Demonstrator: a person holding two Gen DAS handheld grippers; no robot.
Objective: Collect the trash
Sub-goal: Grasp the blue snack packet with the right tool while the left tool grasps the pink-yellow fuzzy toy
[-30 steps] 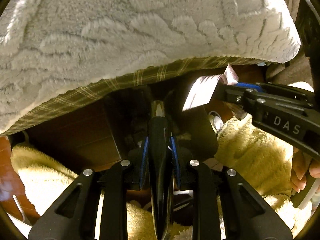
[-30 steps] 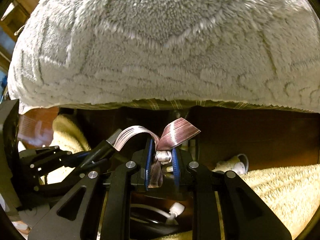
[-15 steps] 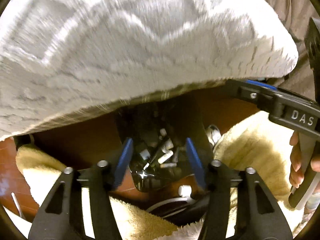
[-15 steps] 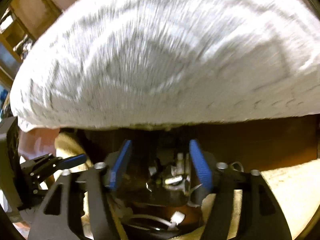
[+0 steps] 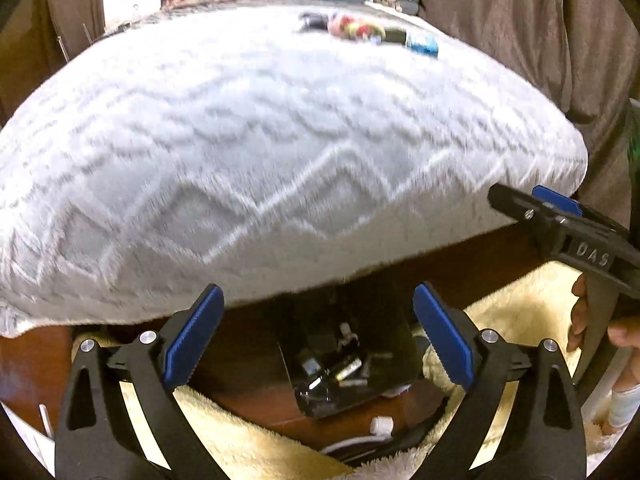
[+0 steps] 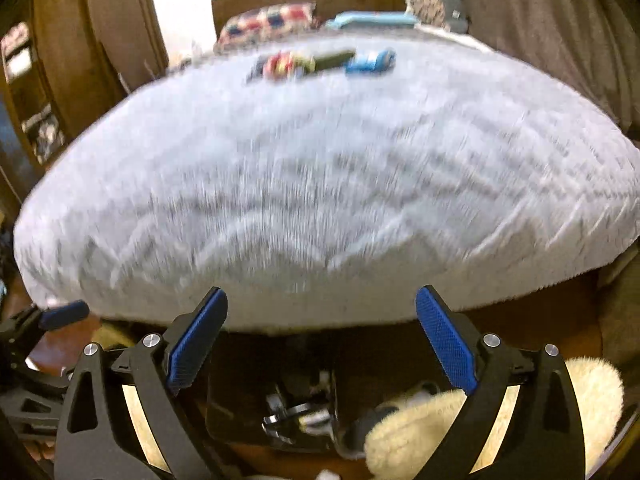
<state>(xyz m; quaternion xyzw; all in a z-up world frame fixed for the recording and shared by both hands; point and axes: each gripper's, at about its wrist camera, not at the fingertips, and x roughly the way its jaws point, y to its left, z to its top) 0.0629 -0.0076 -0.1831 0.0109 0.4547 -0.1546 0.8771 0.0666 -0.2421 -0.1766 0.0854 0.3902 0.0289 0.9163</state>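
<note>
- Left gripper [image 5: 316, 334]: black plastic frame, silver screws, ribbed blue pads [image 5: 192, 338]; jaws spread wide, nothing between them, poised above the bin.
- Bed [image 5: 260, 152] across the upper half: fluffy pale-grey blanket with a raised zigzag pattern, bulging like a dome in both views.
- Far on the blanket, a short row of small trash pieces [image 5: 368, 34]: dark, red-yellow and blue wrappers, blurred, lying close together, well apart from both grippers.
- Under the bed's edge, a dark square bin [image 5: 344, 360] on a brown wooden floor [image 5: 248, 372]; inside, small white and silvery scraps, too small to name.
- Shaggy cream rug [image 5: 516, 312] beside the bin, soft and long-piled.
- Right gripper [image 6: 320, 336]: same black frame and blue pads [image 6: 448, 344], jaws likewise wide apart and empty; seen from the left view at right, side-on, held in a hand [image 5: 596, 320].
- In the right view, bin [image 6: 300, 408] below the open jaws, blurred glinting bits inside.
</note>
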